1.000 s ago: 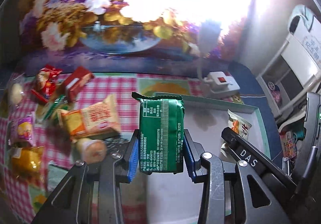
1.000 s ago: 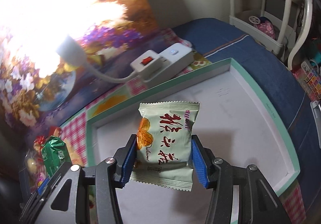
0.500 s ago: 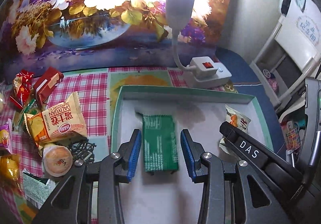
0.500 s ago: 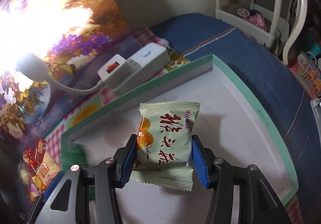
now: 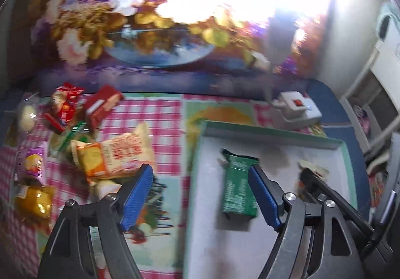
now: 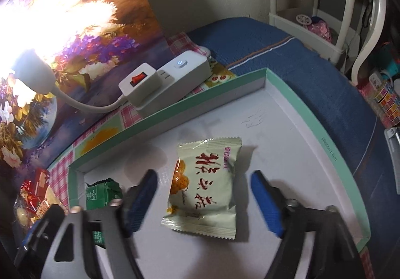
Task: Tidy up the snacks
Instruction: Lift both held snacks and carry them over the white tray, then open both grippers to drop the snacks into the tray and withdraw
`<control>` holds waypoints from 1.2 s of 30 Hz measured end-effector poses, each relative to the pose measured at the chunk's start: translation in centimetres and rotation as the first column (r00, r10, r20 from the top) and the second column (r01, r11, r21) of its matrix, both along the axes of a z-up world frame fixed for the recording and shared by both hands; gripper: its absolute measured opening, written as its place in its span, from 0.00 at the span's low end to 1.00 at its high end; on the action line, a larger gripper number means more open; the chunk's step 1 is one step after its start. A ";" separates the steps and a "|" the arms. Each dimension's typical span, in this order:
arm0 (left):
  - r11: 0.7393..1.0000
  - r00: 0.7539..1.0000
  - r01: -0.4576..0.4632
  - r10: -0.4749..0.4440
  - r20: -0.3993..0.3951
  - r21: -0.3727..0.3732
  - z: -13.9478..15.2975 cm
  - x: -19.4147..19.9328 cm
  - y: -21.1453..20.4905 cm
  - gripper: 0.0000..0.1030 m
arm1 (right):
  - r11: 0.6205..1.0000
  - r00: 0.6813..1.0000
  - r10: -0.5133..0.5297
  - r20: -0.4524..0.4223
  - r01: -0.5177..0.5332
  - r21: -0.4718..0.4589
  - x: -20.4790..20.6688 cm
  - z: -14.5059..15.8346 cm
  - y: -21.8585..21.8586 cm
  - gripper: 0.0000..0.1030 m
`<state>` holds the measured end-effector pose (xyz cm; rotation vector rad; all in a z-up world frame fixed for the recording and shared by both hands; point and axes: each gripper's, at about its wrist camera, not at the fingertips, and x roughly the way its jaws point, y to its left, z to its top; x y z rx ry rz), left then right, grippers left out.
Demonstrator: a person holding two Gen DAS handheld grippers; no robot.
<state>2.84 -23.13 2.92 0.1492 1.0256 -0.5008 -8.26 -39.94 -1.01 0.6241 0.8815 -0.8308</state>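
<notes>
Right wrist: right hand-held gripper (image 6: 203, 200) opening, released pale snack packet (image 6: 203, 186); left hand-held gripper (image 5: 201, 197) opening, empty.

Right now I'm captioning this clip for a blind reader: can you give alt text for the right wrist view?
A pale snack packet lies flat in a white tray between the right gripper's opening blue fingers, which do not touch it. A green packet lies at the tray's left end, and a white power strip sits beyond the tray.
</notes>
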 end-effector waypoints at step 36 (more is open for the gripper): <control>0.962 0.977 -0.213 0.209 0.043 0.169 -0.3 2.9 5.1 0.96 | 0.964 0.983 0.181 -0.037 -0.185 -0.191 2.1 1.9 4.3 1.00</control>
